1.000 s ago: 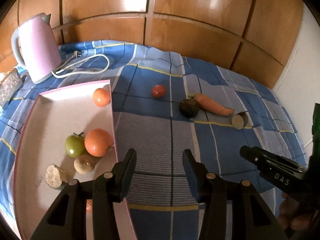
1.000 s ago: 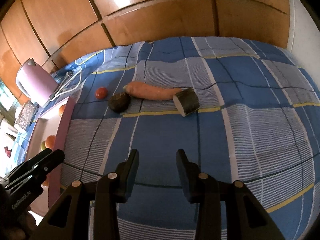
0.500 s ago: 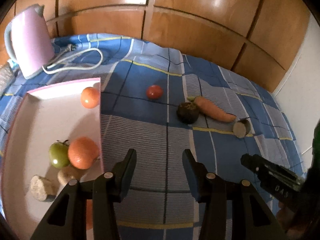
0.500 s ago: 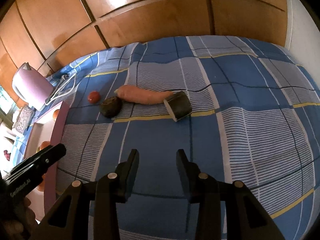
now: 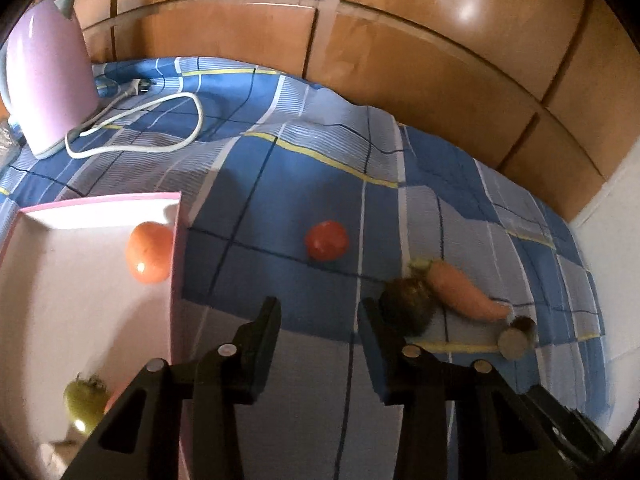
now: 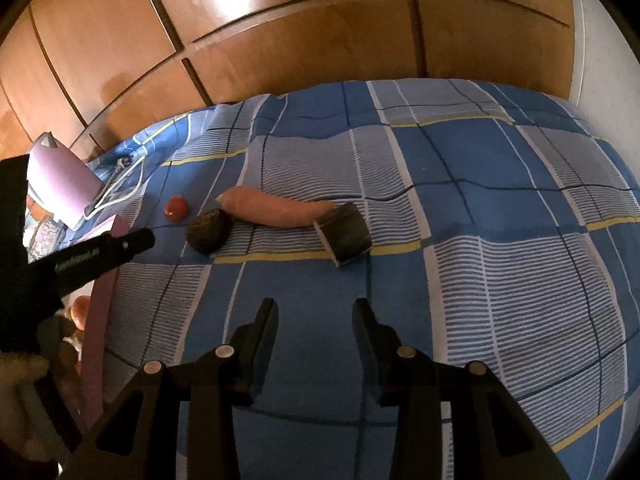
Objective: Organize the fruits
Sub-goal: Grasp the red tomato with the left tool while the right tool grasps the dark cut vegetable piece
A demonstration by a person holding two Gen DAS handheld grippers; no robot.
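A red tomato (image 5: 326, 240) lies on the blue checked cloth, just ahead of my open, empty left gripper (image 5: 318, 320). To its right lie a dark round fruit (image 5: 406, 306), a carrot (image 5: 460, 292) and a cut dark vegetable piece (image 5: 514, 338). The pink tray (image 5: 176, 240) at left holds an orange fruit (image 5: 148, 252) and a green fruit (image 5: 82, 402). My right gripper (image 6: 314, 320) is open and empty, short of the carrot (image 6: 276, 210), the cut piece (image 6: 344, 234), the dark fruit (image 6: 209, 230) and the tomato (image 6: 177, 207).
A pink kettle (image 5: 48, 72) with a white cord (image 5: 160, 120) stands at the back left. Wooden wardrobe doors (image 5: 400, 60) run behind the bed. A white wall (image 5: 608, 220) is at the right.
My left gripper has moved forward and to the right, towards the tomato; the tray has slid to the left of its view. My right gripper has moved slightly closer to the carrot. Both stay open.
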